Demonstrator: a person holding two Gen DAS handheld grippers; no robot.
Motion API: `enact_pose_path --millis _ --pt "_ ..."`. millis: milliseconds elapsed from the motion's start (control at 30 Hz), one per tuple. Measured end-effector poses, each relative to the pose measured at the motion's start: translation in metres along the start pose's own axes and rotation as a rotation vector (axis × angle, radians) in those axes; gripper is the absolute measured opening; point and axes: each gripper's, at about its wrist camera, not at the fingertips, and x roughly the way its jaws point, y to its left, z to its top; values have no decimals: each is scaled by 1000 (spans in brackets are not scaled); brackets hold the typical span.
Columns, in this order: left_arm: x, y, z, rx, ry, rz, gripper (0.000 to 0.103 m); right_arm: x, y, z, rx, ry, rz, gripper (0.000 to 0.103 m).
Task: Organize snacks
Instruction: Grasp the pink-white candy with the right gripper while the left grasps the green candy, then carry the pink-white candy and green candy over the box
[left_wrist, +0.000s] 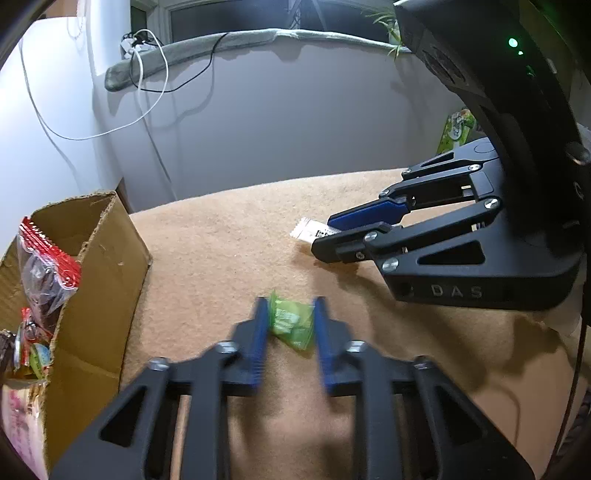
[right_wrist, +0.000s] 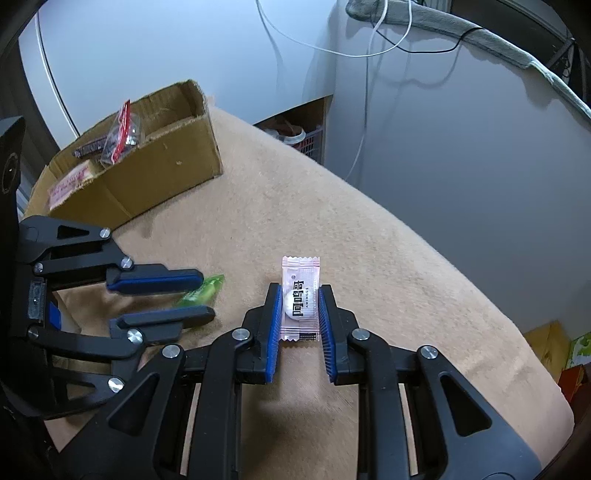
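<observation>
On the tan fleece-covered table (right_wrist: 369, 236), both of my grippers are down at the cloth, each around one small sweet. My left gripper (left_wrist: 290, 325), a black frame with blue ribbed pads, has a small crinkled green-wrapped candy (left_wrist: 291, 325) between its two fingers; the pads lie against the wrapper's two sides and the wrapper looks bunched between them, so I read this as a grip on the candy. From the right wrist camera the same candy shows as a green sliver (right_wrist: 201, 291) poking out between those left fingers, resting on the cloth.

My right gripper (right_wrist: 300, 306), of the same black and blue build, is clamped on a pale pink flat sachet with black characters and a white round sweet inside (right_wrist: 300, 299). The sachet lies flat on the cloth, lengthwise between the pads, with both long edges touching them and its crimped far end sticking out past the fingertips. From the left wrist camera only that white crimped end (left_wrist: 312, 230) shows beyond the right fingers.

Off to the left, well apart from both sweets, stands an open brown corrugated cardboard box (right_wrist: 162, 170) with ragged torn edges. Inside it I can see a clear bag with a red zip strip holding dark pieces (left_wrist: 46, 266) and a pink printed packet (right_wrist: 70, 184).
</observation>
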Motion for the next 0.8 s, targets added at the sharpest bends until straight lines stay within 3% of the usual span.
enact_pose_path --millis 167,267,433,500,567,633,700,800 --pt "2 0 -1 8 -2 -1 14 0 1 0 -1 11 -4 20" --pt "6 -1 1 25 15 0 24 3 1 1 5 16 0 20" --pt "12 4 3 5 41 15 32 4 3 2 6 13 17 20" --pt "13 9 4 -8 45 23 44 5 3 2 -1 17 21 20" --pt "14 13 6 -17 48 9 44 5 3 0 -6 19 22 20" --pt "13 15 7 -24 44 3 42 5 2 0 1 17 22 20" --pt "12 16 8 -28 39 10 27 5 0 -1 6 17 18 20" --pt "10 16 7 -29 36 0 12 5 0 -2 6 18 12 20"
